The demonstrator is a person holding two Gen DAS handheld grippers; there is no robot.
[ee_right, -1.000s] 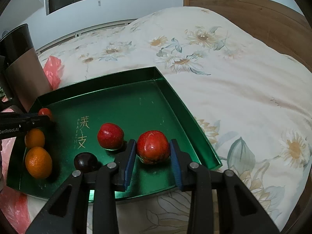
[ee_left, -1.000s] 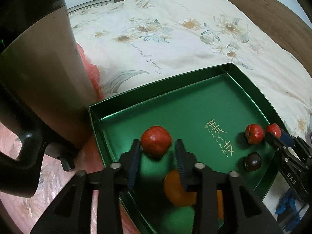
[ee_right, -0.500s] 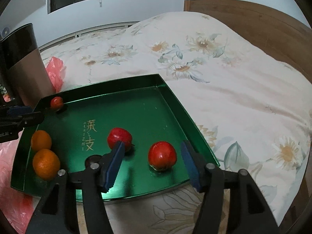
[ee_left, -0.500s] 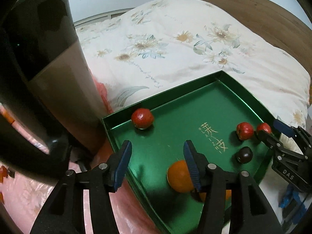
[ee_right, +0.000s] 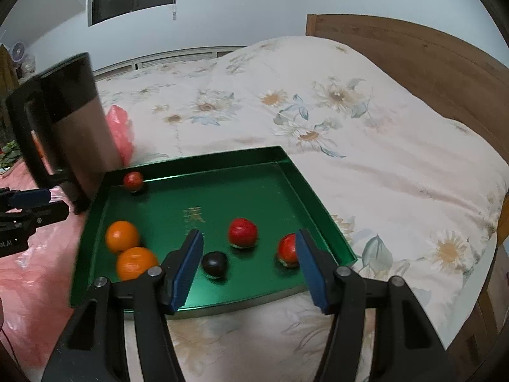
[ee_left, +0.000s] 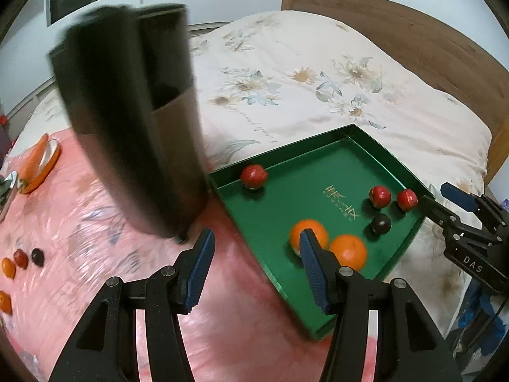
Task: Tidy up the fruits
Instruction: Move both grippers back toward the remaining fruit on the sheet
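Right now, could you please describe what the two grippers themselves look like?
Both match: the left gripper and right gripper have black angular bodies with silver screws and ribbed blue pads. Seen from the left, the right one's body carries white letters "DAS".

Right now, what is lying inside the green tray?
Inside the green tray: two oranges, three red fruits and one dark round fruit. The right gripper covers part of the tray's near floor.

bed [ee_right: 366, 133] | floral quilt [ee_right: 397, 165] | on it: green tray [ee_right: 318, 203], pink plastic sheet [ee_left: 95, 222]
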